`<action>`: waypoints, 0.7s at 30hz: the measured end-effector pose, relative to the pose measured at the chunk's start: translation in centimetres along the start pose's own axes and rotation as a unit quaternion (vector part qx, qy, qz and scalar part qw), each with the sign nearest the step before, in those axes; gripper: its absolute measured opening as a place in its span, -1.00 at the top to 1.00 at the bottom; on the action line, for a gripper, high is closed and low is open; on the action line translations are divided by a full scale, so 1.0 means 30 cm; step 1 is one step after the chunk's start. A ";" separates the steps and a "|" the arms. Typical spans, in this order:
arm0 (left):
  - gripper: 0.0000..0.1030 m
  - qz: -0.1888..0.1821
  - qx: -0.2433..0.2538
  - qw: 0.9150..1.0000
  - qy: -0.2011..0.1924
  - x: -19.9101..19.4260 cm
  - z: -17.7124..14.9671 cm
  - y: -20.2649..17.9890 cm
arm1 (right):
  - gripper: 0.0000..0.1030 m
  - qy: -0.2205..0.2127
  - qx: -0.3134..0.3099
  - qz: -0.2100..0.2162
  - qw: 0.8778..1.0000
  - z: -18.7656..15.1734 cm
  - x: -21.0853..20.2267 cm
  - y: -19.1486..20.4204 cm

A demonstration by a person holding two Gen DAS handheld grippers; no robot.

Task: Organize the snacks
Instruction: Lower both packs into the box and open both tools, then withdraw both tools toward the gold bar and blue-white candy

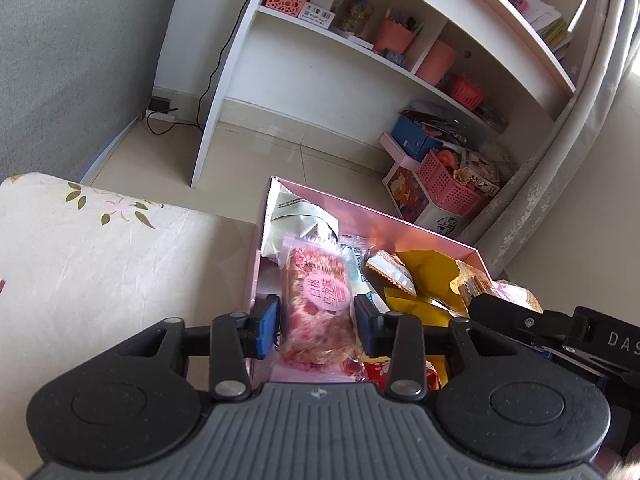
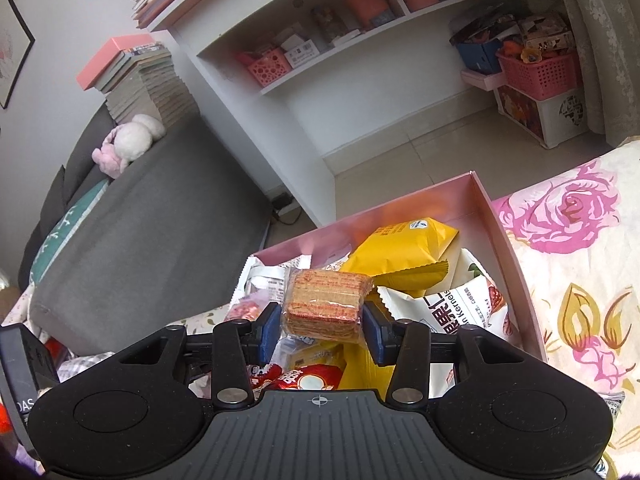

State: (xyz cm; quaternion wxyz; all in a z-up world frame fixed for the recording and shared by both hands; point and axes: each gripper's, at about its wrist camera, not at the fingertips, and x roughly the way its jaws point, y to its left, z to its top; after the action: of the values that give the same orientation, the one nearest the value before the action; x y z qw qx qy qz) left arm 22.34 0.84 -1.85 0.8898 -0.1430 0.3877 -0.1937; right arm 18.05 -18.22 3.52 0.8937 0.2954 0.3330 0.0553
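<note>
The snacks fill the pink box [image 2: 516, 256] in the lower middle of both views, so most look already gathered. The left gripper [image 1: 316, 326], partly open, brackets a pink snack bar [image 1: 316, 304] with gaps at both pads. The right gripper [image 2: 322, 330], likewise partly open, brackets a wafer pack [image 2: 326, 300]; contact is unclear. Remaining: letting these two settle inside.

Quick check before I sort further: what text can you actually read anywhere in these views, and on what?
"DAS": on the right gripper, cut off by the frame edge.
"白桃乌龙": round pink label on the pink snack bar, between the left gripper jaws.
"Kernels": white nut bag, partly hidden.
Wafer pack, yellow packet, shelf labels: print too small or blurred.
</note>
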 end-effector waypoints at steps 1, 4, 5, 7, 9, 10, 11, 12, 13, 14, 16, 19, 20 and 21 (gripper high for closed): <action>0.14 0.002 0.003 1.000 -0.002 -0.003 -0.002 -0.004 | 0.01 0.001 0.006 0.003 1.000 0.003 -0.004 -0.003; -0.11 0.006 0.014 1.000 -0.008 -0.015 -0.007 -0.020 | -0.06 -0.002 0.012 0.015 1.000 0.009 -0.023 -0.003; -0.19 0.006 0.014 1.000 -0.007 -0.020 -0.007 -0.023 | -0.09 -0.002 0.012 0.017 1.000 0.012 -0.030 -0.002; -0.31 0.007 0.011 1.000 -0.007 -0.032 -0.004 -0.032 | -0.22 -0.006 0.017 0.019 1.000 0.016 -0.048 0.002; -0.38 0.010 0.014 1.000 -0.012 -0.048 -0.002 -0.044 | -0.29 -0.009 0.021 0.021 0.999 0.020 -0.071 0.004; -0.44 0.011 0.016 1.000 -0.013 -0.057 -0.002 -0.051 | -0.32 -0.011 0.022 0.021 0.999 0.022 -0.082 0.006; -0.48 0.011 0.020 1.000 -0.014 -0.066 -0.002 -0.058 | -0.34 -0.013 0.022 0.021 0.999 0.025 -0.093 0.007; -0.50 0.012 0.024 1.000 -0.014 -0.074 -0.004 -0.063 | -0.39 -0.014 0.022 0.019 0.999 0.026 -0.103 0.007; -0.54 0.014 0.029 0.999 -0.015 -0.084 -0.005 -0.070 | -0.44 -0.015 0.023 0.016 0.999 0.027 -0.115 0.006; -0.56 0.018 0.035 0.999 -0.016 -0.095 -0.009 -0.079 | -0.45 -0.016 0.024 0.013 0.999 0.027 -0.127 0.005; -0.63 0.022 0.045 0.999 -0.015 -0.112 -0.014 -0.086 | -0.49 -0.015 0.026 0.008 1.000 0.026 -0.150 0.003; -0.74 0.026 0.056 0.998 -0.013 -0.146 -0.029 -0.090 | -0.63 -0.015 0.024 0.002 1.000 0.022 -0.192 0.002; -0.78 0.027 0.059 0.998 -0.013 -0.158 -0.034 -0.089 | -0.65 -0.016 0.023 -0.001 1.000 0.019 -0.208 0.003; -0.79 0.028 0.062 0.998 -0.012 -0.173 -0.040 -0.090 | -0.68 -0.017 0.021 -0.004 1.000 0.016 -0.224 0.002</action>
State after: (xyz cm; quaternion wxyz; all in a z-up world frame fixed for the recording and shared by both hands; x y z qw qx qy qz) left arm 17.58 0.69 1.74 0.9068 -0.0787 0.3676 -0.1908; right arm 13.16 -20.38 7.63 0.8932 0.3133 0.3201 0.0401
